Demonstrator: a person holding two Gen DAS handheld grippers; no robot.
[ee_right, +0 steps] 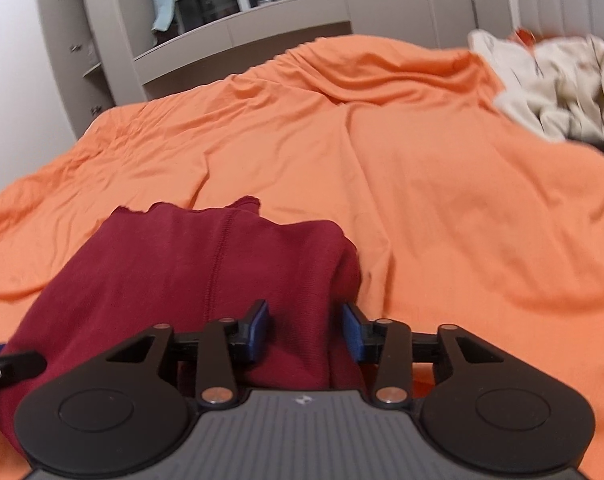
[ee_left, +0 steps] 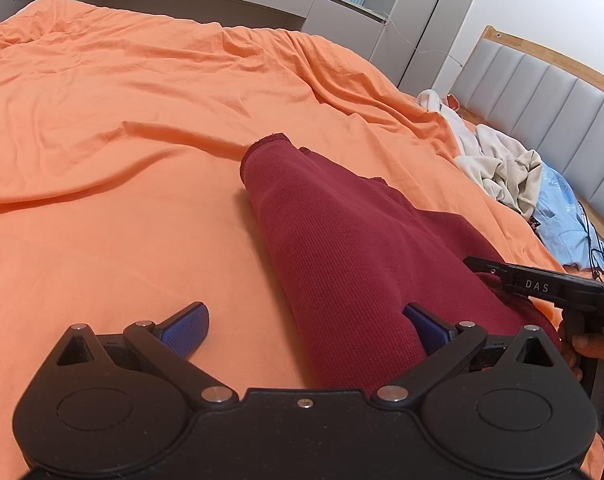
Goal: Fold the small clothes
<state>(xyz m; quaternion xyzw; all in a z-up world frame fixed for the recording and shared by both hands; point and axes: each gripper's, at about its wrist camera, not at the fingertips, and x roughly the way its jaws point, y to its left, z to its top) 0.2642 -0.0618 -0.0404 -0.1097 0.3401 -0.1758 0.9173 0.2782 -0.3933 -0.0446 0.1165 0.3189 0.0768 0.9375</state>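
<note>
A dark red knit garment (ee_left: 342,248) lies folded lengthwise on the orange bed sheet (ee_left: 121,120). My left gripper (ee_left: 308,328) is open wide, its left pad on the sheet and its right pad (ee_left: 426,326) at the garment's near edge. My right gripper (ee_right: 306,334) is open, with a raised fold of the red garment (ee_right: 205,272) lying between its blue pads, which stand apart from it. The right gripper's black finger also shows at the right of the left wrist view (ee_left: 542,284).
A heap of cream and light blue clothes (ee_left: 514,176) lies at the bed's right side by the grey padded headboard (ee_left: 542,92); it also shows in the right wrist view (ee_right: 558,88). Grey cabinets (ee_right: 241,36) stand beyond the bed.
</note>
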